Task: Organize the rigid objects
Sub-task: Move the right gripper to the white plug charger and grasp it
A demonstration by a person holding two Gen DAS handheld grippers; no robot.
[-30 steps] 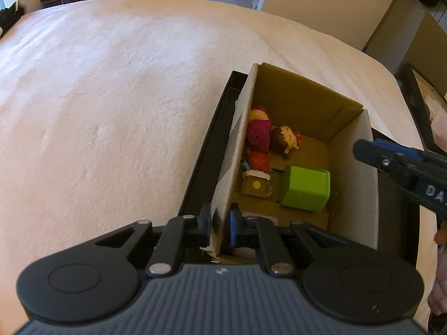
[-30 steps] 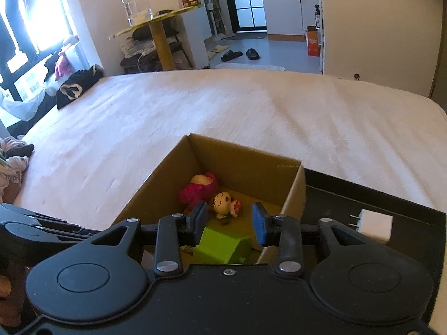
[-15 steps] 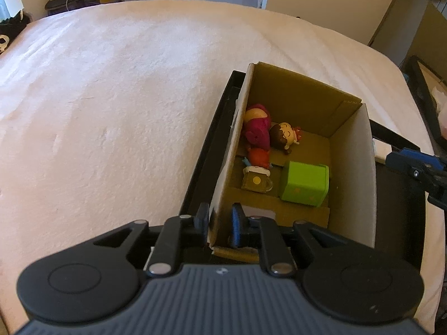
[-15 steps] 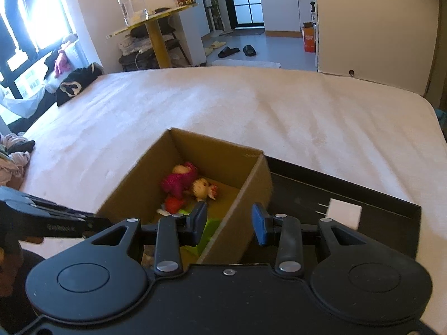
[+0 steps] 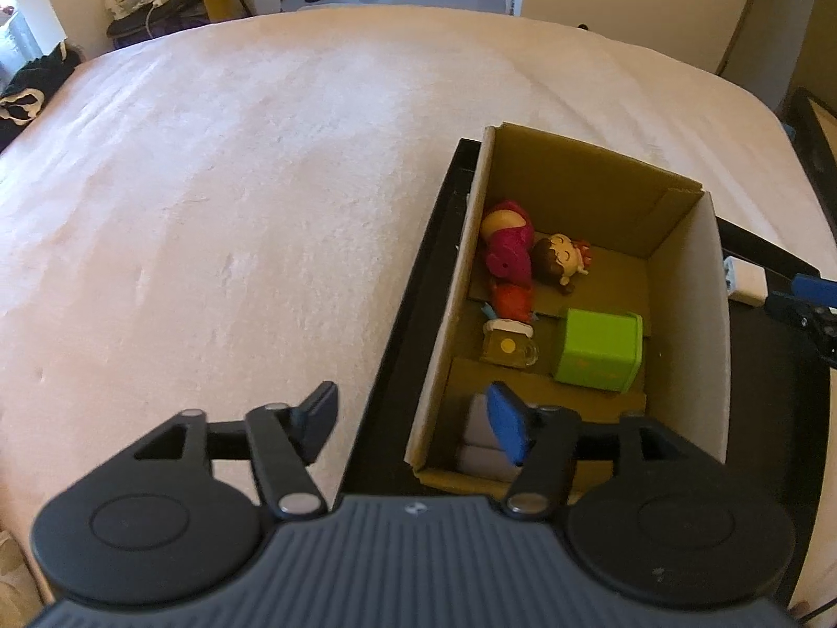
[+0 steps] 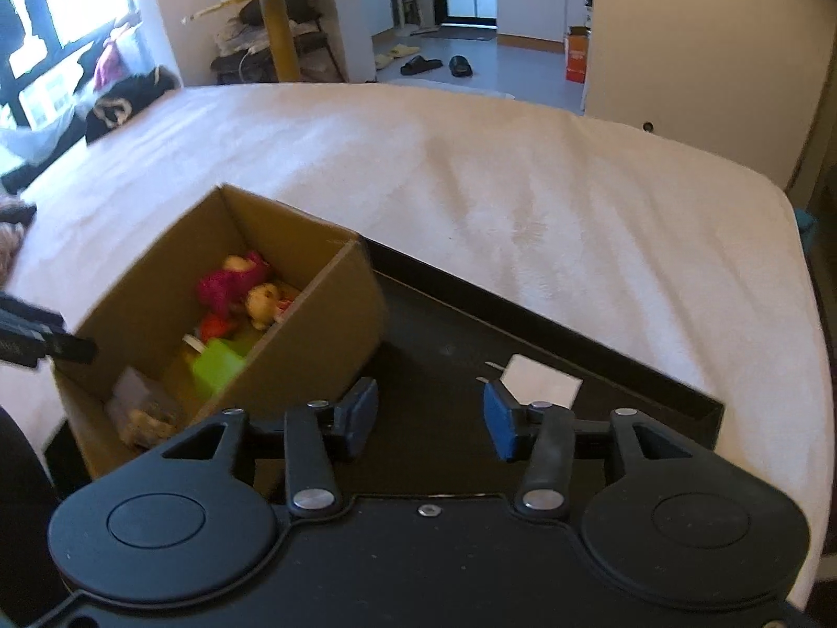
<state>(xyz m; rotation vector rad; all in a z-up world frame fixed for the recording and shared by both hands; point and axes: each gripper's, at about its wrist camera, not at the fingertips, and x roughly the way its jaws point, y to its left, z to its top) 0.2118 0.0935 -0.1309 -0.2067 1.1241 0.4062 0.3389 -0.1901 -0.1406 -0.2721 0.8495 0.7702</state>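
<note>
A cardboard box (image 5: 685,314) stands on a black tray (image 5: 397,345) on the bed. It holds a pink doll (image 5: 507,248), a small figure (image 5: 560,261), a green cube (image 5: 599,350) and a small mug (image 5: 510,348). My left gripper (image 5: 413,426) is open, its jaws either side of the box's left wall at the near corner. My right gripper (image 6: 429,418) is open and empty over the tray (image 6: 450,340), right of the box (image 6: 314,324). A white charger (image 6: 541,382) lies on the tray just beyond it; the charger also shows in the left wrist view (image 5: 745,280).
The bed cover (image 5: 235,183) spreads to the left and far side. A yellow-legged table (image 6: 277,26) and slippers (image 6: 437,65) stand on the floor beyond the bed. A wall (image 6: 706,42) is at the far right.
My left gripper has let go of the box wall and opened. My right gripper has opened wider and moved right, off the box and over the tray.
</note>
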